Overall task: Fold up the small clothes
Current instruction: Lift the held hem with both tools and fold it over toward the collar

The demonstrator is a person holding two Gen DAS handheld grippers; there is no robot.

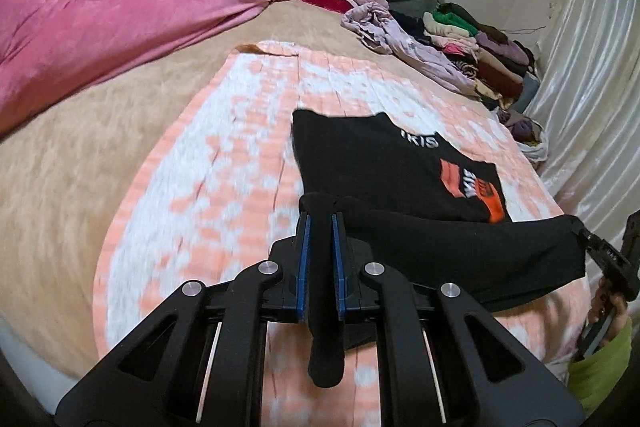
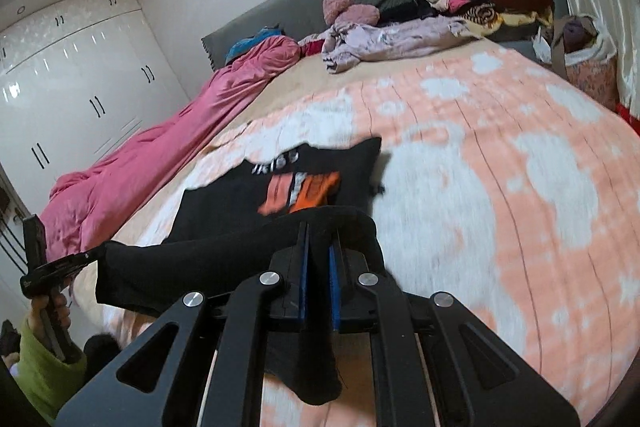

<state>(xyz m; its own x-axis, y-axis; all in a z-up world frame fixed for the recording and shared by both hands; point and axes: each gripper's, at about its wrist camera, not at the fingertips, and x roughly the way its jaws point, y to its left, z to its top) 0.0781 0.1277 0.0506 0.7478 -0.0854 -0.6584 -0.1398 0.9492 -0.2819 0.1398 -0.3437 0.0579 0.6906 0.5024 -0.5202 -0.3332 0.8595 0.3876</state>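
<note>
Bedroom with white wardrobes; a bed carries a peach-and-white blanket point(image 1: 224, 163), and on it lies the black T-shirt point(image 1: 380, 167). Its near edge is lifted, stretched crosswise between the left tongs point(image 1: 320, 223) and the right tongs point(image 2: 318, 231), each clamped on one end of that edge. The printed front lies ahead of both, so the fold likely goes forward. Motion blur smears the print, and the edge hides the shirt beneath it.
</note>
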